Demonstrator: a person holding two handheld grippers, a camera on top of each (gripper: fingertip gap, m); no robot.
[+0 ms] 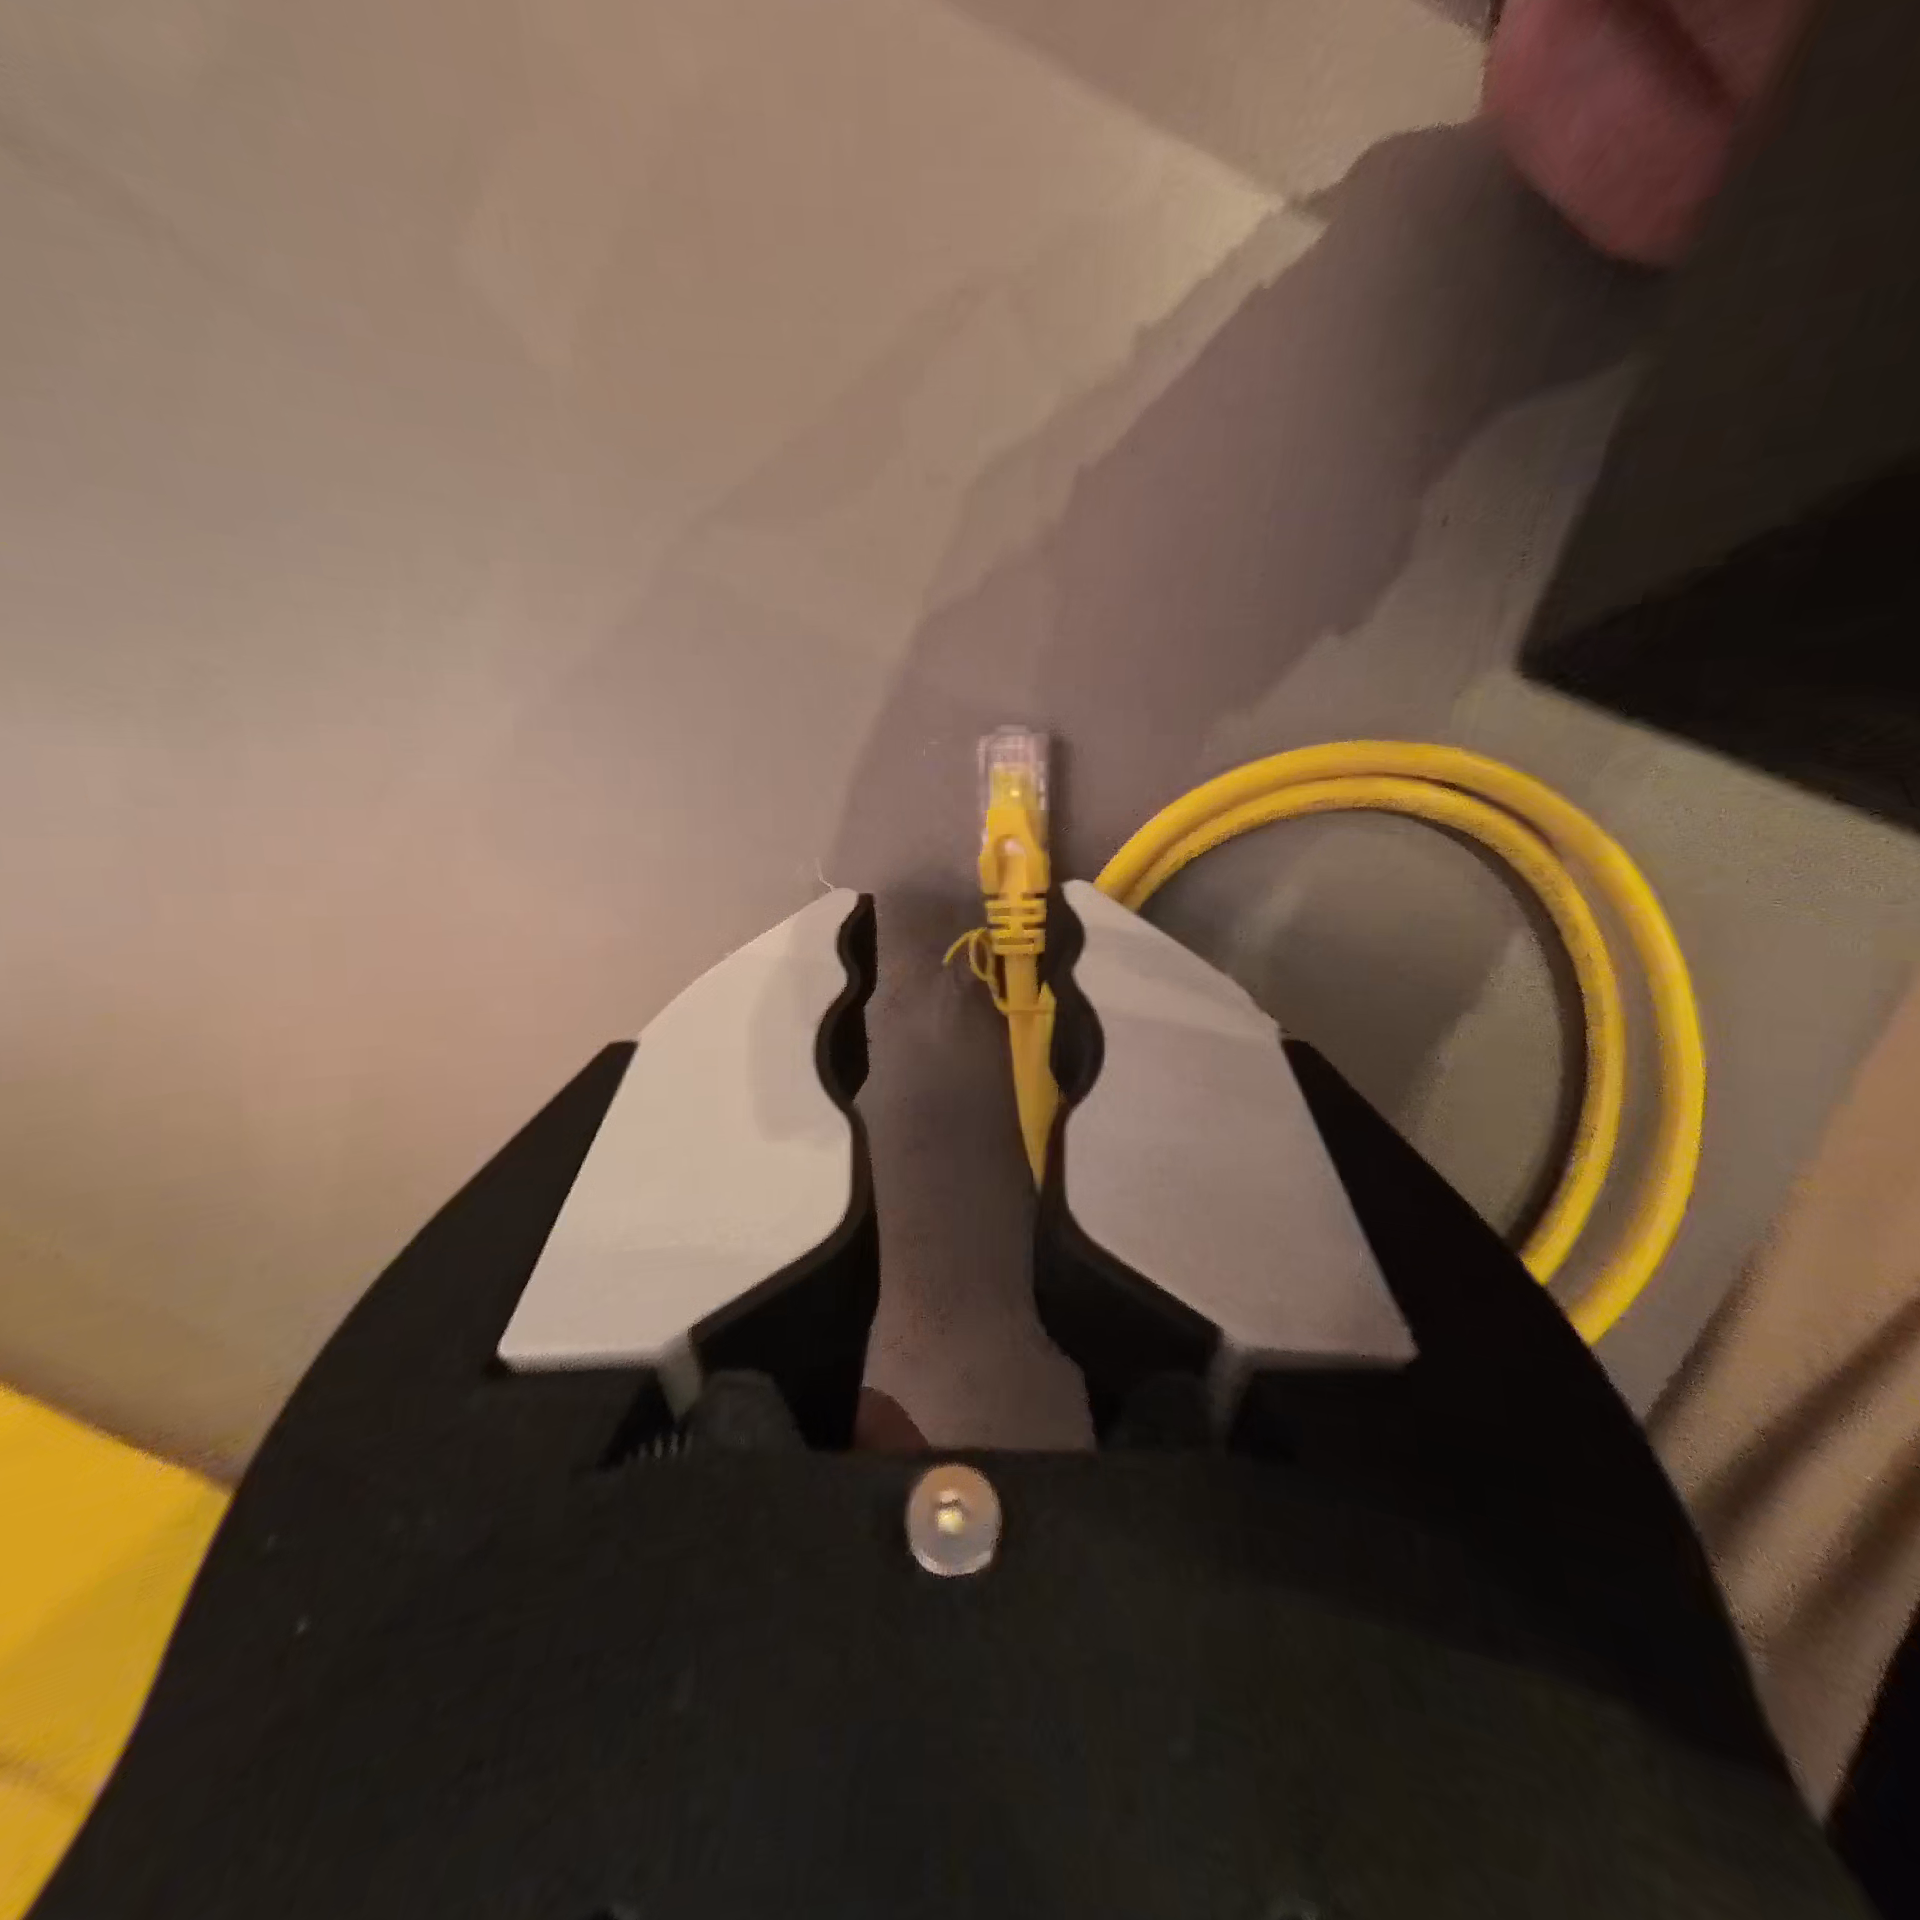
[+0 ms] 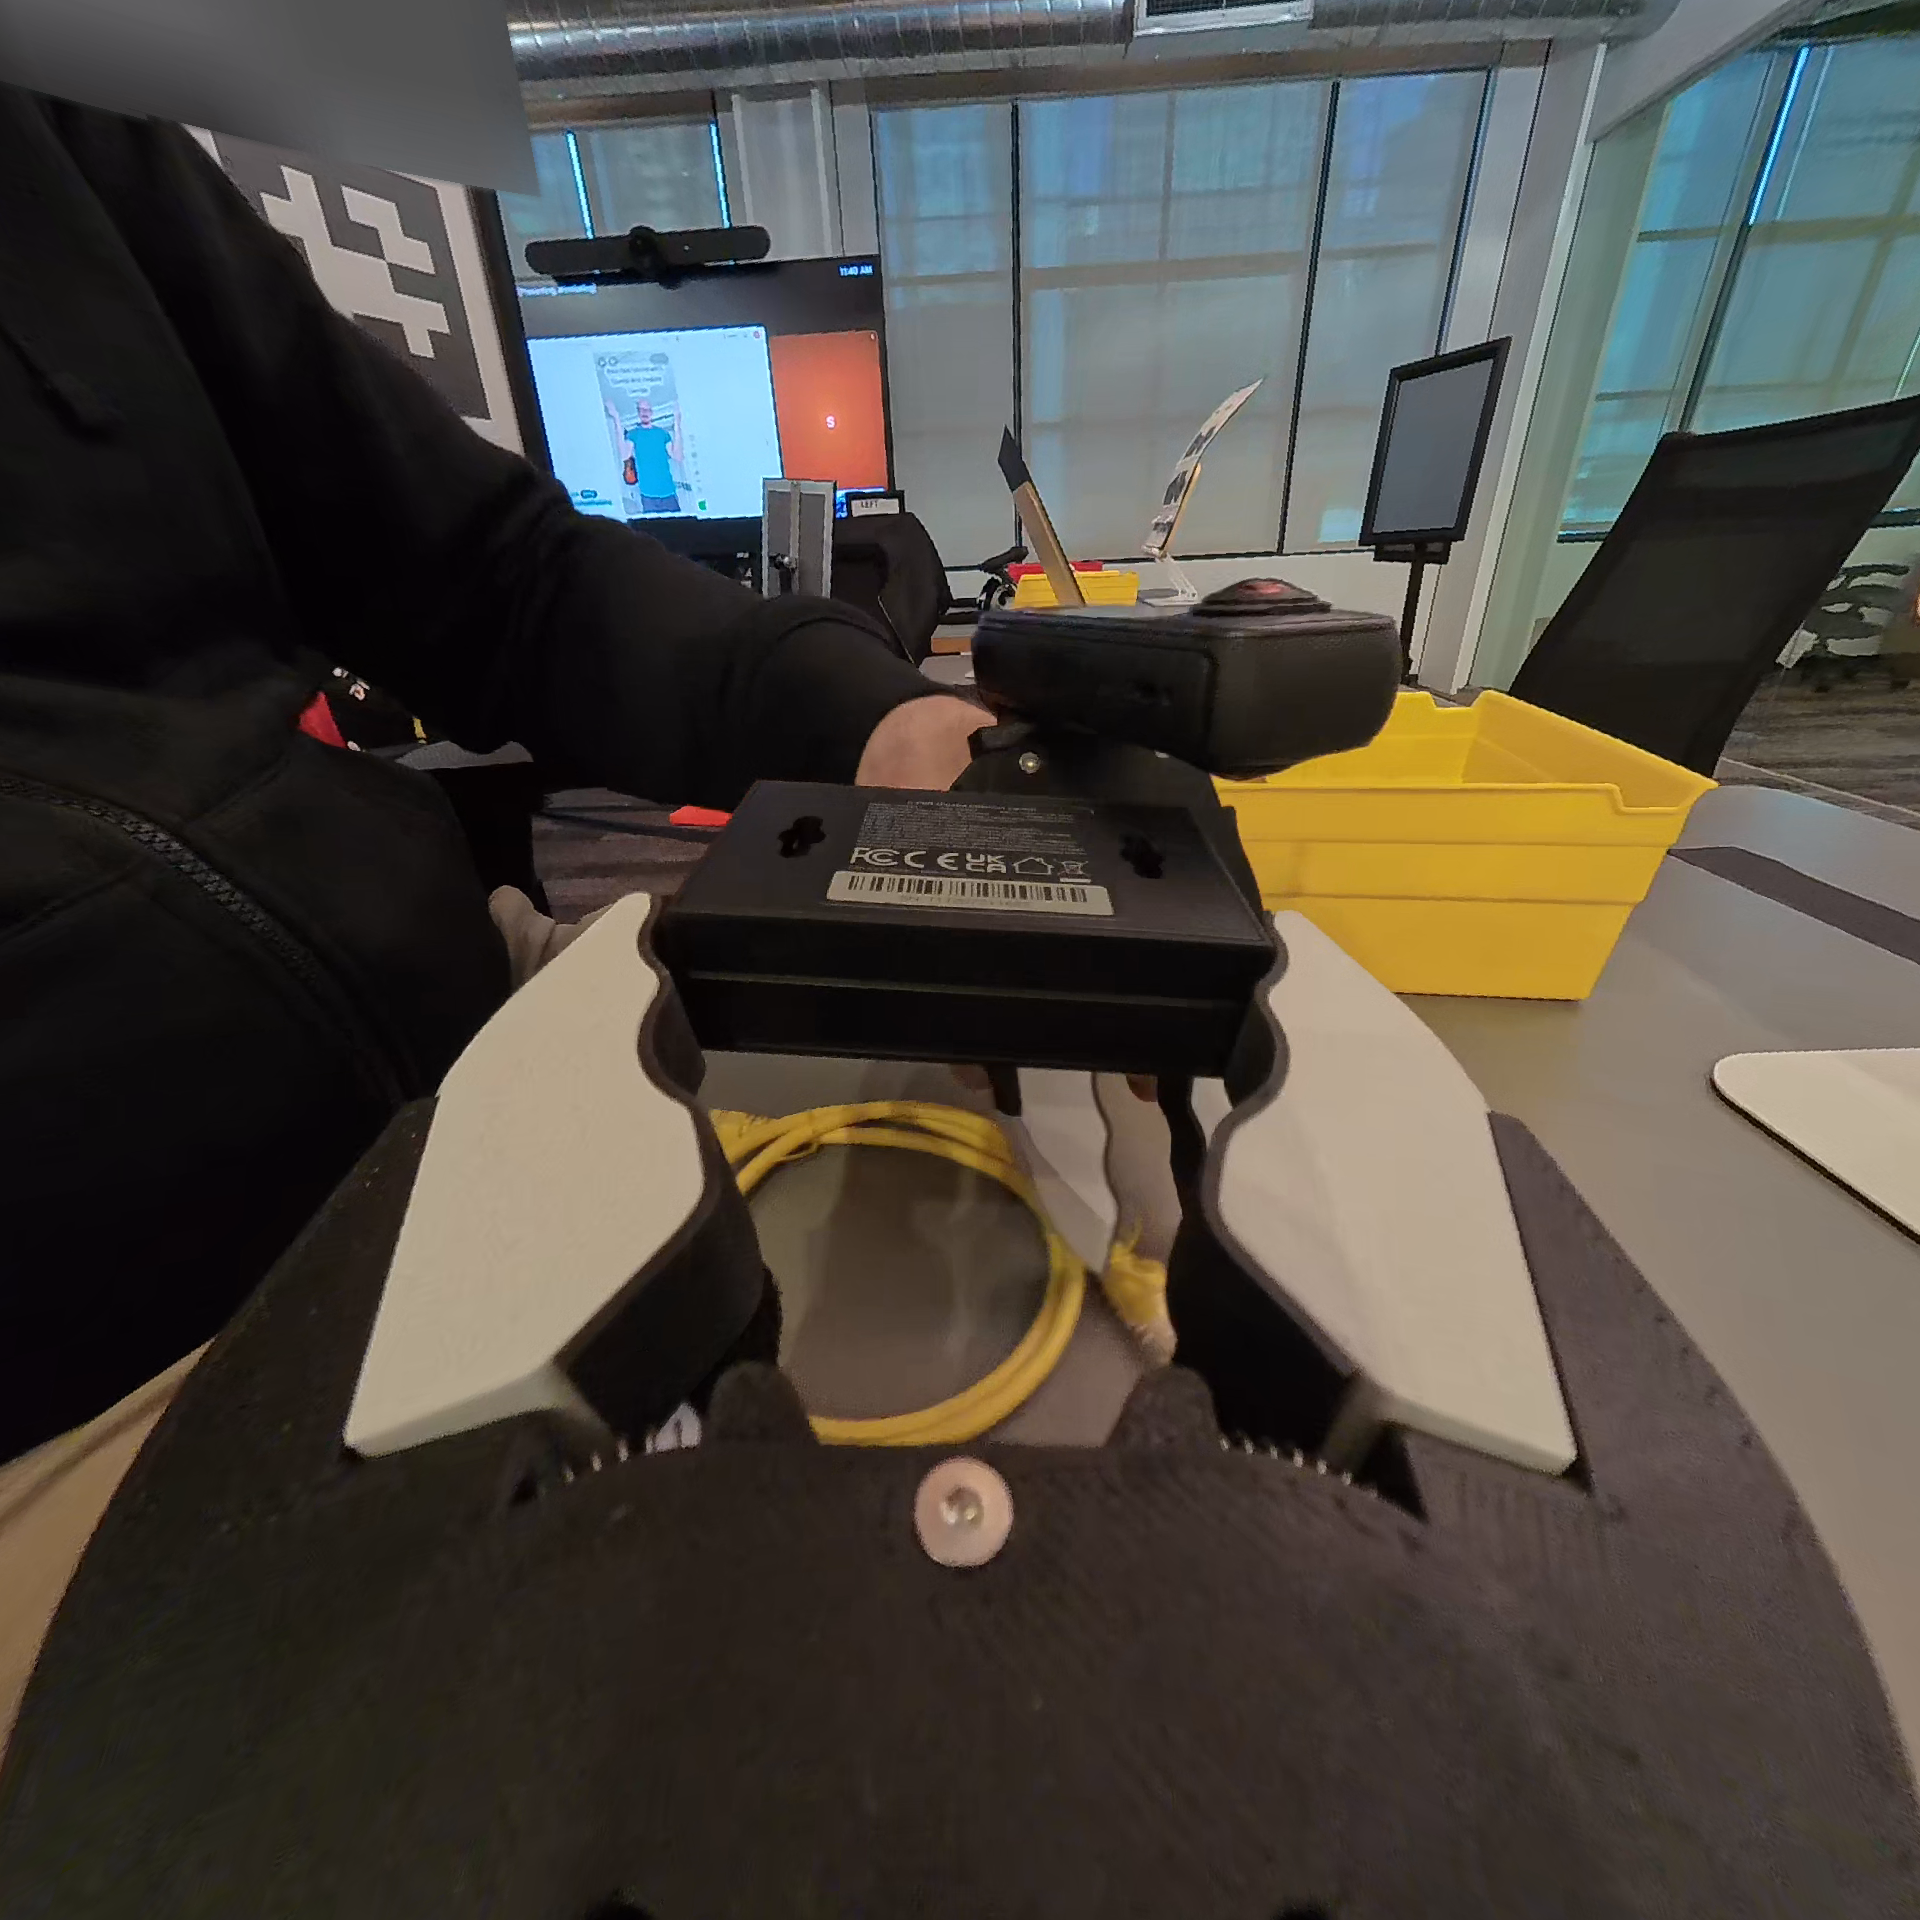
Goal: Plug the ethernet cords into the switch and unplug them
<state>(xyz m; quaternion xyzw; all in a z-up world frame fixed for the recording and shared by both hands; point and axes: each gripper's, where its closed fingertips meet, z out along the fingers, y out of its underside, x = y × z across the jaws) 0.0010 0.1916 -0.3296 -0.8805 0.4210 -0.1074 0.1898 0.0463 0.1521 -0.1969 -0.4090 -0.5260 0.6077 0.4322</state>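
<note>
Right gripper (image 2: 961, 1049) clamps switch (image 2: 966, 925) aloft, underside up. Left gripper (image 1: 961, 914) fingers apart around plug (image 1: 1013, 831) of cord (image 1: 1507, 935) on bench (image 1: 416, 727). Nothing plugged in yet; insertion and unplugging remain.

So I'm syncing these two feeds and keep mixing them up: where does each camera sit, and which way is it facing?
Left wrist view: on the left hand-held gripper, looking down at the table; its open fingers flank the yellow ethernet cord.
Right wrist view: on the right hand-held gripper, facing across the room; it clamps the black switch, label side up, with the person's sleeve beyond.
Shared: the coiled cord, the table and the left hand-held gripper.
</note>
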